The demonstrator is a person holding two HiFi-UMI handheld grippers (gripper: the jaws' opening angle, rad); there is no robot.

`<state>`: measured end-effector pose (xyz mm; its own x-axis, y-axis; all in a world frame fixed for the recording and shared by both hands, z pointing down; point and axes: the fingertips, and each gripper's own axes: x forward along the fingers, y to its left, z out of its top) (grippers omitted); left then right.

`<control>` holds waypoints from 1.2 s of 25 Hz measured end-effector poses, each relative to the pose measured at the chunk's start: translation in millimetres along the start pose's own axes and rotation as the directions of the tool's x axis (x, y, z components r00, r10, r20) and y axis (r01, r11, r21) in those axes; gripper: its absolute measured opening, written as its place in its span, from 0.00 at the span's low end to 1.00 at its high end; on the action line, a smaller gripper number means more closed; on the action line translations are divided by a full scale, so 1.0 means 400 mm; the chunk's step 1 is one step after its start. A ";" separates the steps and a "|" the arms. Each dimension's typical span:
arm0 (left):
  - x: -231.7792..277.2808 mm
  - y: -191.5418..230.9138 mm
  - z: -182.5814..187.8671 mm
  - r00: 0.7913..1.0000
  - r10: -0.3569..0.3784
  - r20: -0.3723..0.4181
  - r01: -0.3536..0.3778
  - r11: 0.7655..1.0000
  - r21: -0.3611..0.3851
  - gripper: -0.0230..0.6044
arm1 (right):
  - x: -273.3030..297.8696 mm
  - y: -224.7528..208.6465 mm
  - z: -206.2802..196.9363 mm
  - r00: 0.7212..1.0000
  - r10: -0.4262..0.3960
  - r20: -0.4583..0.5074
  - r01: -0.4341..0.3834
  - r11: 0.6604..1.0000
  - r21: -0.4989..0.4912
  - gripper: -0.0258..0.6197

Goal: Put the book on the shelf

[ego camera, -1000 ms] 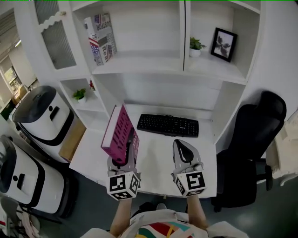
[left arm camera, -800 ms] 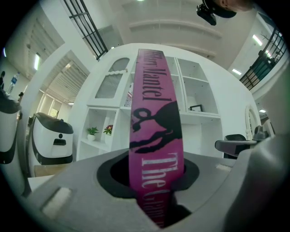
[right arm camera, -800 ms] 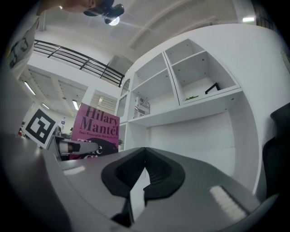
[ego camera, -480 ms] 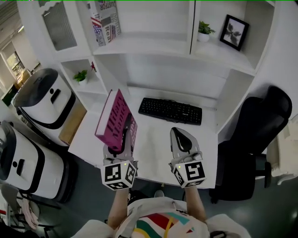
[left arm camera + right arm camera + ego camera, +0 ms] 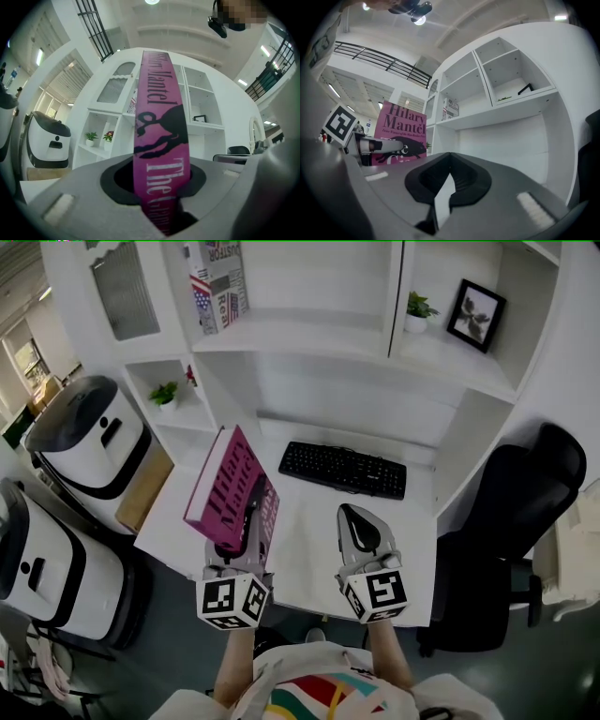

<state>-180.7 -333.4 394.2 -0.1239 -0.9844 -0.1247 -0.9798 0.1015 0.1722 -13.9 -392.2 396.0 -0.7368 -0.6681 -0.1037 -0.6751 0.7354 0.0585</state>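
Note:
A magenta book [image 5: 228, 491] with white title lettering is clamped at its lower edge in my left gripper [image 5: 250, 521], above the white desk's [image 5: 305, 549] front left part. It leans up and to the left, cover showing. In the left gripper view its spine [image 5: 158, 136] runs straight up between the jaws. My right gripper [image 5: 359, 526] hovers over the desk to the book's right, shut and empty. From the right gripper view the book's cover [image 5: 401, 125] shows at left. The upper shelf [image 5: 291, 334] holds standing books [image 5: 220, 282] at its left end.
A black keyboard [image 5: 342, 468] lies at the desk's back. A potted plant [image 5: 419, 309] and a picture frame [image 5: 478, 313] occupy the right shelf bay. A black office chair [image 5: 511, 535] stands to the right, white machines [image 5: 89, 448] to the left.
The book has tipped back so more of its cover faces up, and both grippers have drifted slightly down and left in the view. The right gripper stays shut.

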 end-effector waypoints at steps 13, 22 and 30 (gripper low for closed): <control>0.107 0.048 0.256 0.998 -0.048 0.048 0.046 0.998 0.034 0.26 | 0.023 0.032 -0.001 1.000 0.021 -0.017 -0.021 1.000 0.017 0.04; 0.294 0.068 0.562 0.987 -0.146 0.068 0.142 0.988 0.069 0.26 | 0.053 0.089 0.040 0.998 0.063 -0.006 -0.063 0.998 0.030 0.04; 0.485 0.047 0.712 0.977 -0.214 -0.016 0.215 0.975 0.049 0.26 | 0.048 0.151 0.075 0.991 0.136 0.023 -0.137 0.990 0.046 0.04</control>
<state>-267.9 -481.4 95.1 0.0912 -0.9855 -0.1433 -0.9901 -0.1052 0.0932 -67.8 -357.2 367.7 -0.8205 -0.5595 -0.1175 -0.5658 0.8242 0.0261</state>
